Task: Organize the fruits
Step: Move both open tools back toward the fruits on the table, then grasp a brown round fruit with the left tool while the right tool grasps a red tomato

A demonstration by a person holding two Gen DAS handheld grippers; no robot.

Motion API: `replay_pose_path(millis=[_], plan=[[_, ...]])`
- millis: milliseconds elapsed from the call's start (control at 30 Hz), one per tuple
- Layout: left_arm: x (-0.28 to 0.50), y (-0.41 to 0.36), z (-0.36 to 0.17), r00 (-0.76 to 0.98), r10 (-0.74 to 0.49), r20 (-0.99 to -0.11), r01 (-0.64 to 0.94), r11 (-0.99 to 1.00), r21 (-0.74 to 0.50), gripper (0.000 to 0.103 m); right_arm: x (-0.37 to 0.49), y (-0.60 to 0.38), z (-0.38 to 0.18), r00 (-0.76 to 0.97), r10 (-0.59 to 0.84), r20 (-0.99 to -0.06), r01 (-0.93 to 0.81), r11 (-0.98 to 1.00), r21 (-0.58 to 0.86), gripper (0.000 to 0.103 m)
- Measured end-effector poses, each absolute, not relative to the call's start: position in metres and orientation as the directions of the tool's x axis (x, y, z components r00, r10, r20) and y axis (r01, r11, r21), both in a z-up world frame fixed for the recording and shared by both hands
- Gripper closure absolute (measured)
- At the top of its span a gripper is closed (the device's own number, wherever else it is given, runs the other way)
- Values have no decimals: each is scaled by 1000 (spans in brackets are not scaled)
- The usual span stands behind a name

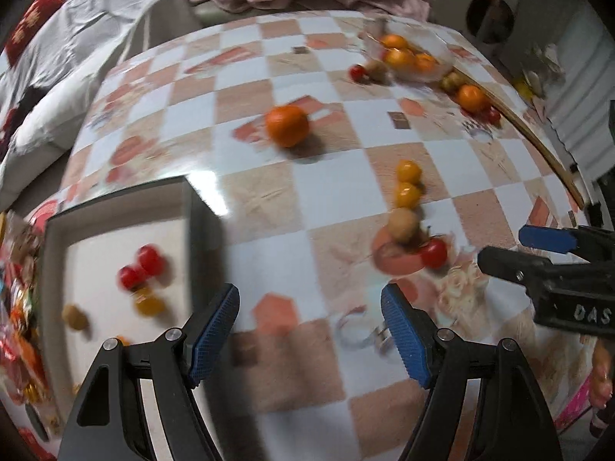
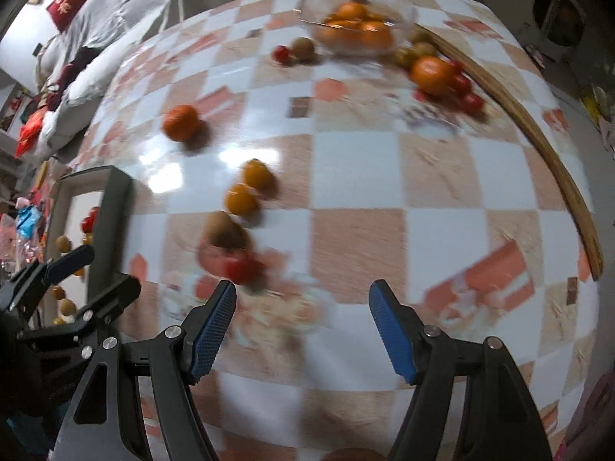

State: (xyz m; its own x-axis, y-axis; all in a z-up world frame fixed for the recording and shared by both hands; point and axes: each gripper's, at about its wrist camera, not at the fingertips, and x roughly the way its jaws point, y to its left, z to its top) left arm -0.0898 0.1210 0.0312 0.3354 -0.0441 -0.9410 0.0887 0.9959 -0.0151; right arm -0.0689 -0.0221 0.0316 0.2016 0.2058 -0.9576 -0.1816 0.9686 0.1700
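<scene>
Fruits lie scattered on a checkered table (image 1: 346,176). A lone orange (image 1: 287,125) sits mid-table. A line of two small yellow fruits (image 1: 408,183), a brown fruit (image 1: 402,226) and a red tomato (image 1: 434,252) lies ahead of my right gripper (image 2: 301,328), which is open and empty. A grey-rimmed tray (image 1: 200,223) at the left holds several small fruits, red tomatoes (image 1: 140,267) among them. A clear bowl (image 2: 403,11) of oranges stands at the far side. My left gripper (image 1: 309,340) is open and empty beside the tray's right rim.
More fruits, an orange (image 2: 432,73) and tomatoes, lie by the bowl next to a curved wooden strip (image 2: 553,169). Colourful wrappers (image 1: 19,326) lie left of the tray. A bed with grey bedding (image 1: 77,38) and pink clothes lies beyond the table.
</scene>
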Motion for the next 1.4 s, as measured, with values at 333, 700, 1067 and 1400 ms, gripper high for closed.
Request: replay_pose_path(millis=[333, 700, 1067, 1400], plan=[[-66, 91, 10, 327, -84, -941, 180, 983, -25, 26, -66, -59, 20, 209, 181, -961, -120, 980, 158, 28], [-46, 73, 0, 331, -55, -942, 146, 989, -6, 26, -23, -84, 15, 292, 127, -948, -83, 991, 107, 28], [-41, 67, -1, 327, -7, -945, 34, 999, 4, 26, 42, -106, 16, 392, 71, -917, -94, 995, 36, 48], [-41, 56, 3, 321, 1, -947, -20, 1000, -6, 53, 71, -110, 17, 423, 96, -901, -155, 987, 32, 74]])
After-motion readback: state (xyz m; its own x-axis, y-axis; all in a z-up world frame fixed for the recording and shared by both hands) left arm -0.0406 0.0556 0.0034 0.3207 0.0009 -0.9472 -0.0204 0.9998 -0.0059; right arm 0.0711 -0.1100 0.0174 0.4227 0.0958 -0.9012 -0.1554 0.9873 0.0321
